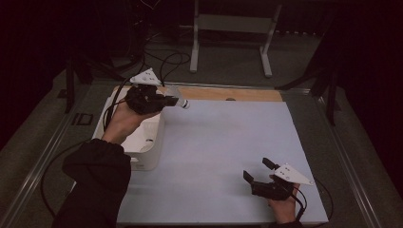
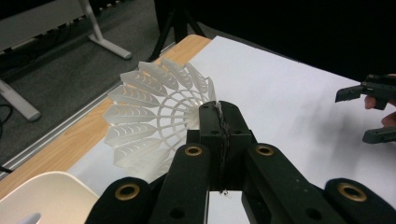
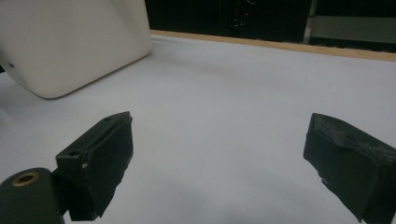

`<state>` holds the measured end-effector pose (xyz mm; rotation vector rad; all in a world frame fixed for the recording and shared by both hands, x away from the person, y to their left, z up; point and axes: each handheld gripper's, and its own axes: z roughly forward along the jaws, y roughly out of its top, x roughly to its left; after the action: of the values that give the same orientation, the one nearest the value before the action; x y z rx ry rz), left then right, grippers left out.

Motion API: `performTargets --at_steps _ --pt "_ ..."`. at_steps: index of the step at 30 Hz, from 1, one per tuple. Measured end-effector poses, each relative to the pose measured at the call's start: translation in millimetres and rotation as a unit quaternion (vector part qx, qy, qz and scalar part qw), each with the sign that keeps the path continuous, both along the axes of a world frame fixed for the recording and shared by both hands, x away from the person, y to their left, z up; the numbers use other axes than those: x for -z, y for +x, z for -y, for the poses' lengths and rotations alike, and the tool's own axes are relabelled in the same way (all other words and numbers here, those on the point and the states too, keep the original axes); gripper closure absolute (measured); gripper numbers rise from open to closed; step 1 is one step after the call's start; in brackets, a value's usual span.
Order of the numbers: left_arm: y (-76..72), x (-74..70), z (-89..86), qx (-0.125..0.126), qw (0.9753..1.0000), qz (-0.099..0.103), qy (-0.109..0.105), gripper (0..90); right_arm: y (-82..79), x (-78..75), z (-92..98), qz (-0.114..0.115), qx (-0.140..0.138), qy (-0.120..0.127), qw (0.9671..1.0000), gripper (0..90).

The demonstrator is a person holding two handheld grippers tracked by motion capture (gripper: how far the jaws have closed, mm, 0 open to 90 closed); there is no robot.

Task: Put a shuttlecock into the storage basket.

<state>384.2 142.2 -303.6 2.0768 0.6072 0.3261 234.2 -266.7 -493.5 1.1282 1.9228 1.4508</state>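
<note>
A white plastic shuttlecock is held above the table's far left part by my left gripper, which is shut on it. In the left gripper view the jaws are pressed together on the edge of the lattice skirt of the shuttlecock, which fans out to the left. My right gripper is low over the white sheet near the front right, open, with nothing between its jaws. It also shows at the far right of the left gripper view as the other gripper.
A white box-like container stands at the table's left edge under my left forearm, seen also as the white container. A white sheet covers the wooden table. A metal stand and cables lie on the floor beyond.
</note>
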Motion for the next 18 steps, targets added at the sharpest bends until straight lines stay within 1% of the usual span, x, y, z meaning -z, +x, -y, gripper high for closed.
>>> performTargets --at_steps 18 --pt "-1.8 -0.4 -14.2 -0.014 0.9999 0.0 0.004 90.0 0.0 0.0 0.0 0.0 0.0 0.0 1.0 8.1"
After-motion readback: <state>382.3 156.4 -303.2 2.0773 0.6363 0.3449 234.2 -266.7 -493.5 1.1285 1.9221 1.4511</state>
